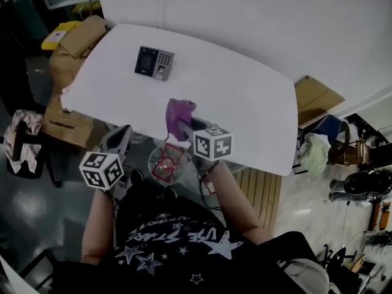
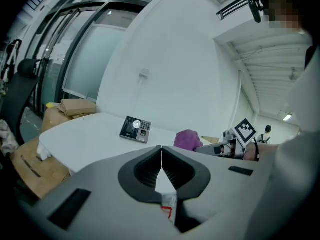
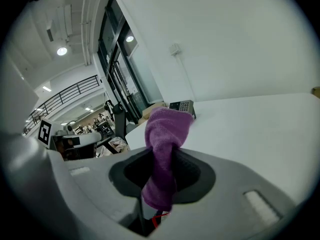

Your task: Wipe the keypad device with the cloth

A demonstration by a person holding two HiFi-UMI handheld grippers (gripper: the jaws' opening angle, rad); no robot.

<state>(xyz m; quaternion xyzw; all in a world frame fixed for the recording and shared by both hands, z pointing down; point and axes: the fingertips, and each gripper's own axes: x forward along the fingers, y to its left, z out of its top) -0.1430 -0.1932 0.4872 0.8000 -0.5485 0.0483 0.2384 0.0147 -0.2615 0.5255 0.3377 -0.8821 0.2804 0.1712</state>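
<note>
One cloth (image 3: 165, 129) hung pinched in my right tool (image 3: 160, 151), left tool (image 2: 161, 151) closed empty; next I needed to reach the keypad device (image 1: 154, 62).

Keypad device (image 1: 154, 62) on the far left part of the worktop (image 1: 245, 103), cloth (image 1: 179, 116) between the jaws of the right gripper (image 1: 185, 126) over the worktop's near edge, well apart from the device, left gripper (image 1: 120, 137) to its left, off the worktop's edge, cardboard boxes (image 1: 76, 41) beside the worktop's left end, another cardboard box (image 1: 315, 97) beyond its right end.
</note>
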